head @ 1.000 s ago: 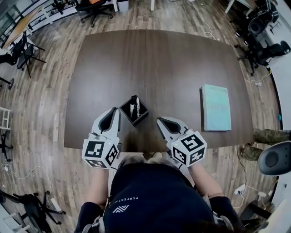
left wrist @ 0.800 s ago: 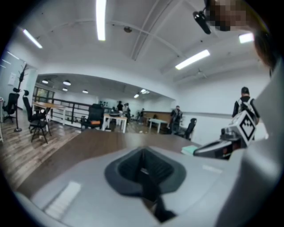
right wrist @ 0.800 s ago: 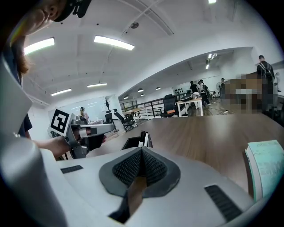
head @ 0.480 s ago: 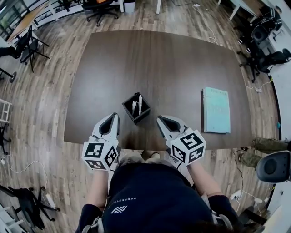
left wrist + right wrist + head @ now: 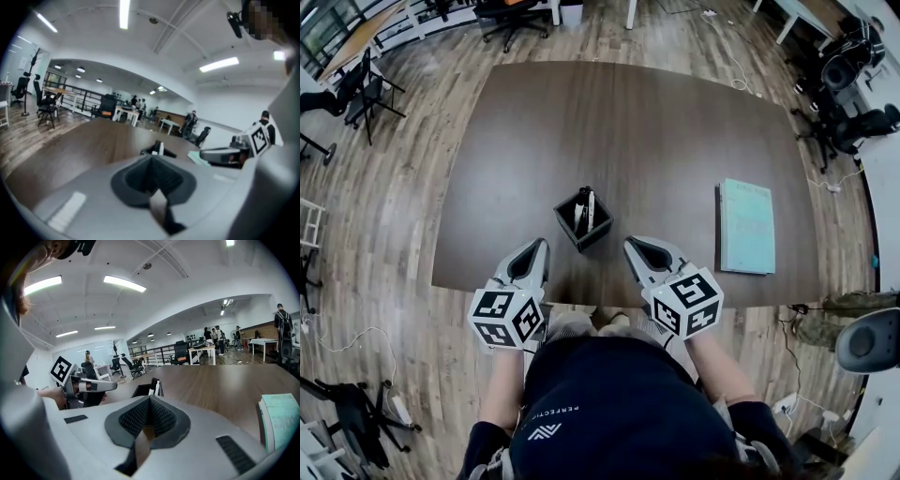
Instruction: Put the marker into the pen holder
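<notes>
A black square pen holder [image 5: 582,219] stands on the dark table [image 5: 675,122] near its front edge. A white marker [image 5: 590,208] and a dark pen stand upright inside it. My left gripper [image 5: 538,247] hovers just left of and nearer than the holder, shut, with nothing between its jaws. My right gripper [image 5: 633,246] sits just right of it, also shut and empty. In the left gripper view the holder [image 5: 157,150] shows right past the jaws. The right gripper view shows the holder [image 5: 143,390] and the marker [image 5: 153,386] ahead, slightly left.
A light green book [image 5: 745,226] lies flat on the table's right side, also visible as the book [image 5: 281,420] in the right gripper view. Office chairs [image 5: 848,66] and desks stand around on the wood floor. The person's torso is close to the table's front edge.
The head view has shifted a little, so the table and holder sit slightly differently in the picture. Both grippers keep their places beside the holder, still shut.
</notes>
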`<state>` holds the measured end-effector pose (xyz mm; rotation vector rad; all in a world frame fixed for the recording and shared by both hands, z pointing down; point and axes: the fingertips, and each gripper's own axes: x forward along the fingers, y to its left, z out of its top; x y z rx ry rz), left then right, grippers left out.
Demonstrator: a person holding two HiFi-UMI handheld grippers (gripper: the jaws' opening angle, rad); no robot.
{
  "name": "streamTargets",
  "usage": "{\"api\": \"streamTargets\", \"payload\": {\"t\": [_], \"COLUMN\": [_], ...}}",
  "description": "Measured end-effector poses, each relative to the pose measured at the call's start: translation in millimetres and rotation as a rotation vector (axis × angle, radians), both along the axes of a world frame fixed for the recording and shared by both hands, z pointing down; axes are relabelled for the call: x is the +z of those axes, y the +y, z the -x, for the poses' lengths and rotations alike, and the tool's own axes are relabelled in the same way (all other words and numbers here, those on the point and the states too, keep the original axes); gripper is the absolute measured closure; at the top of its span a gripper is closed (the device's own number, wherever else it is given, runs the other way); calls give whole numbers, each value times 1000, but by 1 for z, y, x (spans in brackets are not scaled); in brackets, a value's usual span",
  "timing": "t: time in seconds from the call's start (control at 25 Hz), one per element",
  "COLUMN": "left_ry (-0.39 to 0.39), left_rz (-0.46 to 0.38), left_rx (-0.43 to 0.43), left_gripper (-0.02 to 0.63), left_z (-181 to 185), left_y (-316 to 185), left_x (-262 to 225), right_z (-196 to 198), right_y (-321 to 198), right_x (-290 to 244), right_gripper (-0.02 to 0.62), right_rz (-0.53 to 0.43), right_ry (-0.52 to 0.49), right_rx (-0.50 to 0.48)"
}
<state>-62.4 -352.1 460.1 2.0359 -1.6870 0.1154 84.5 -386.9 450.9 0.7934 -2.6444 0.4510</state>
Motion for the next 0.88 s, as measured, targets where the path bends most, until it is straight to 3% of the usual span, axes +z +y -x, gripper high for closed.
{"api": "streamTargets", "payload": {"t": [0.32, 0.6, 0.88], "left_ry": [-57, -36, -66], "left_rz": [-3, 3, 20], "left_rx": [20, 26, 26], "left_gripper": [600, 601, 600], "left_z": [-4, -6, -4], "left_y": [3, 4, 6], "left_x": [-1, 0, 4], "right_z": [1, 2, 4], "right_y": [2, 1, 2], "right_x": [-2, -4, -1], "right_gripper": [594, 594, 594], "right_rz": [-3, -11, -9], "right_ry": [-5, -4, 5], "right_rx": [3, 4, 6]}}
